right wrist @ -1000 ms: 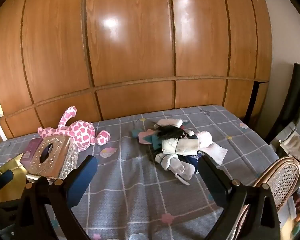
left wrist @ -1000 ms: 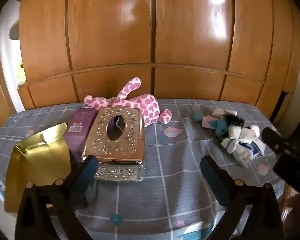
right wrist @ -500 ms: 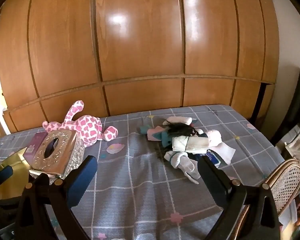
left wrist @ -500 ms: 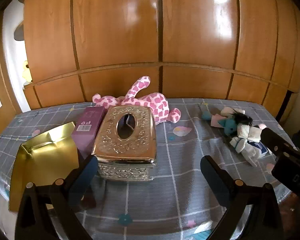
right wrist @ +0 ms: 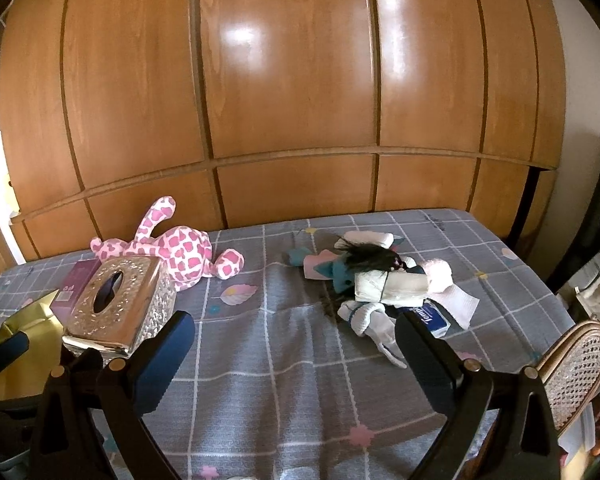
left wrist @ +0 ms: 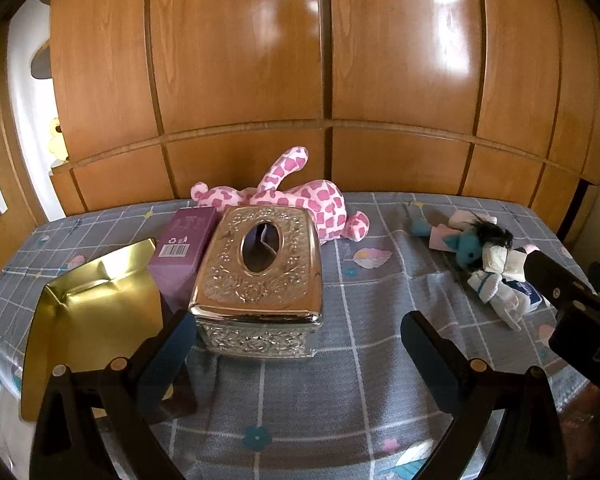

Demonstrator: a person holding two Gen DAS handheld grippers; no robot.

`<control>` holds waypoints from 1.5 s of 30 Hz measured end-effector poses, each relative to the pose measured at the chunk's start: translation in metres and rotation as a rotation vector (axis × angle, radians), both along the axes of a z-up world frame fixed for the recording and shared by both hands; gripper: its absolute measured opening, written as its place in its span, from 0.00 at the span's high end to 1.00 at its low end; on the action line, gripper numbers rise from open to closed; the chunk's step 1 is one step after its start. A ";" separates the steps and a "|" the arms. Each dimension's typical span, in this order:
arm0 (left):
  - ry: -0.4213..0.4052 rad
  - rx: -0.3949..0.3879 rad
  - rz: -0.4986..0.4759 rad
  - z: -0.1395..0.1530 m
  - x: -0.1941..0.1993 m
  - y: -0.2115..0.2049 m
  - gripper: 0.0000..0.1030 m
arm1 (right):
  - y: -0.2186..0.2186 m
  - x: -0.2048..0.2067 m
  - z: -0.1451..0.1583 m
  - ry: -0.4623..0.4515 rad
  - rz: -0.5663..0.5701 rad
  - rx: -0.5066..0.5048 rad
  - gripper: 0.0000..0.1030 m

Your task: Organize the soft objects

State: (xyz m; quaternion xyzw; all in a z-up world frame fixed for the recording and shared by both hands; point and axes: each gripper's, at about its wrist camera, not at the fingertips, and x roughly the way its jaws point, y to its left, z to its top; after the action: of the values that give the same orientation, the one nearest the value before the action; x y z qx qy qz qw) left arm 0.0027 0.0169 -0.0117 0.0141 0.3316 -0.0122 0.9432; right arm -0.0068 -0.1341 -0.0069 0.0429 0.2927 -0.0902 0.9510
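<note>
A pink spotted plush giraffe (left wrist: 300, 200) lies at the back of the table behind a silver tissue box (left wrist: 260, 276); it also shows in the right wrist view (right wrist: 176, 248). A heap of soft things lies to the right: a teal plush with black hair (right wrist: 348, 268), a rolled white cloth (right wrist: 392, 290) and white socks (right wrist: 372, 320). The heap also shows in the left wrist view (left wrist: 488, 264). My left gripper (left wrist: 296, 344) is open and empty in front of the tissue box. My right gripper (right wrist: 296, 344) is open and empty, short of the heap.
A purple carton (left wrist: 184, 240) and a gold bag (left wrist: 96, 312) stand left of the tissue box. A blue tissue pack (right wrist: 432, 320) lies in the heap. The grey checked tablecloth (right wrist: 280, 360) covers the table. A wooden panel wall (right wrist: 292, 100) is behind. A rattan chair (right wrist: 572, 364) stands at the right.
Both grippers have drawn back and risen a little, so the table sits lower and further in both views. Nothing on the table has moved.
</note>
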 end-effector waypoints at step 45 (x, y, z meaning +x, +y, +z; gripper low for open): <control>0.025 0.008 -0.031 -0.007 -0.003 -0.010 0.00 | -0.010 0.000 -0.002 0.007 -0.016 0.011 0.01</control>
State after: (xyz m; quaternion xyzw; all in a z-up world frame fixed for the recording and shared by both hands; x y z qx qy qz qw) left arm -0.0005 0.0066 -0.0186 0.0225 0.3433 -0.0256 0.9386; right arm -0.0072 -0.1445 -0.0088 0.0501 0.2961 -0.0965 0.9490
